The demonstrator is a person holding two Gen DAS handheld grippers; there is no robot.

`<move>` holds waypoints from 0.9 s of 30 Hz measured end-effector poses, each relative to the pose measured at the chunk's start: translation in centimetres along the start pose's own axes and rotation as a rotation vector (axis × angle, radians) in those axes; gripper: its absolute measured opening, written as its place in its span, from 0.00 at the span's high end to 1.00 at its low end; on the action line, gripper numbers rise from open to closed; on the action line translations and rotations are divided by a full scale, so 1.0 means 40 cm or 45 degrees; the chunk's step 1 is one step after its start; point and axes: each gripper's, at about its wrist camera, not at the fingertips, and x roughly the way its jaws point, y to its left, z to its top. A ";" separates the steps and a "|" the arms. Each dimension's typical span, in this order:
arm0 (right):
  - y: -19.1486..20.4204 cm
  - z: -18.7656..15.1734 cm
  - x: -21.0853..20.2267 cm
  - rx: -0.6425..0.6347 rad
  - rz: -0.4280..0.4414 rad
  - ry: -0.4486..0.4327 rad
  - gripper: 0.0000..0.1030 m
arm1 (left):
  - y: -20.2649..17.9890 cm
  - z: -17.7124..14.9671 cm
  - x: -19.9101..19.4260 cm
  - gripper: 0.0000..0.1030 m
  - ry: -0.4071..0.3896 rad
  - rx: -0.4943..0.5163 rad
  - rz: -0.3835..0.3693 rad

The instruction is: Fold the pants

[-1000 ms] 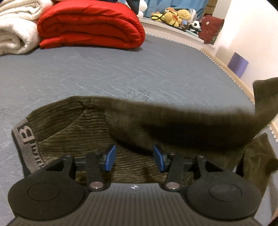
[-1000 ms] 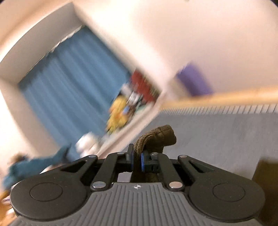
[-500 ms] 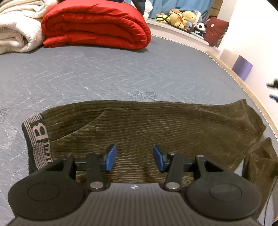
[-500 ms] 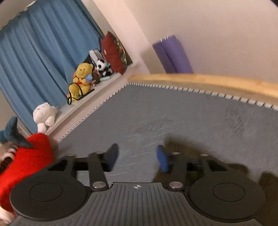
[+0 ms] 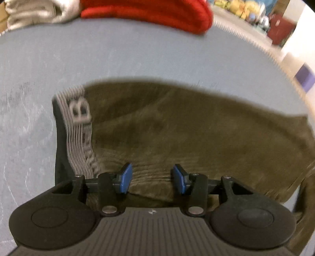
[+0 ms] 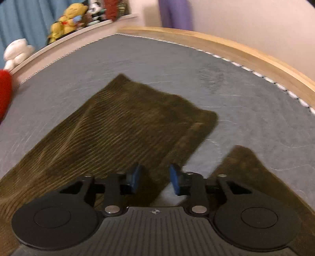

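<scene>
1 pants [image 5: 196, 134], 2 grippers, L [image 5: 150, 180] apart, R [image 6: 155, 178] closing

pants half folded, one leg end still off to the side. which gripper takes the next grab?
Probably right. The right gripper hangs over the leg ends of the pants, jaws closing with nothing pinched, and the stray leg end lies beside it. The left gripper is open by the waistband.

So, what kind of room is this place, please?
Most likely a bedroom: the pants lie on a grey mattress in a wooden frame, with folded blankets and stuffed toys nearby.
</scene>
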 end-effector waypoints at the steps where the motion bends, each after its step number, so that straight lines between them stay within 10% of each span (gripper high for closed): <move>1: -0.023 0.003 -0.022 0.087 -0.015 -0.011 0.63 | 0.000 -0.001 -0.003 0.52 -0.011 0.010 -0.002; 14: -0.350 -0.152 -0.436 0.531 -0.066 -0.402 0.45 | 0.005 -0.016 -0.201 0.51 -0.216 -0.047 -0.056; 19: -0.505 -0.238 -0.386 0.811 -0.019 -0.173 0.44 | 0.041 -0.045 -0.272 0.51 -0.240 -0.052 -0.052; 27: -0.539 -0.273 -0.295 0.829 0.093 0.008 0.37 | 0.116 -0.146 -0.272 0.35 -0.033 -0.072 -0.073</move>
